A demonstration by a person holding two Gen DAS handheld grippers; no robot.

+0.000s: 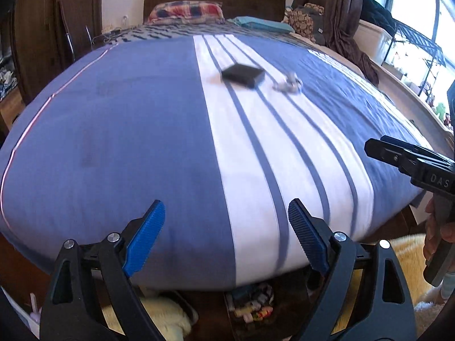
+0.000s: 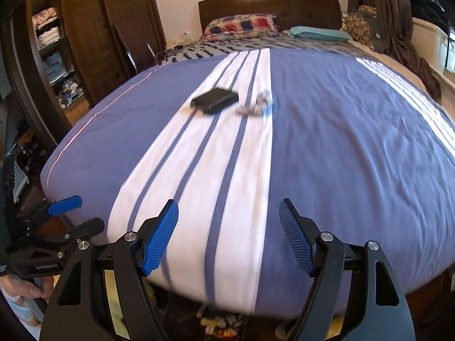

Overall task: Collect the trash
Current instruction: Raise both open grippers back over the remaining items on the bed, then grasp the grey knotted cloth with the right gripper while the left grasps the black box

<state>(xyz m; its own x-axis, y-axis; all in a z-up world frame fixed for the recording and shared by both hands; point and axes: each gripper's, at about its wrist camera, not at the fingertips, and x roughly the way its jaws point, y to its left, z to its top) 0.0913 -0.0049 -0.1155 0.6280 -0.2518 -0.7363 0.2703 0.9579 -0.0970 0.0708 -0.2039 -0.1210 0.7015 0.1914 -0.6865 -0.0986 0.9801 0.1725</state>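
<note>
A crumpled grey-white piece of trash (image 1: 287, 84) lies on the blue and white striped bedspread (image 1: 142, 130), far from both grippers; it also shows in the right wrist view (image 2: 256, 105). A flat black box (image 1: 242, 75) lies just left of it, also in the right wrist view (image 2: 215, 101). My left gripper (image 1: 226, 227) is open and empty over the foot of the bed. My right gripper (image 2: 229, 227) is open and empty, also at the foot of the bed. The right gripper shows at the right edge of the left wrist view (image 1: 409, 159).
Pillows (image 2: 241, 25) and a wooden headboard (image 2: 270, 2) are at the far end. A dark wardrobe (image 2: 85, 28) stands left, curtains (image 1: 341, 14) and a window right. Clutter (image 1: 250, 304) lies on the floor below the bed's foot. A yellow rug (image 1: 406, 258) is at the right.
</note>
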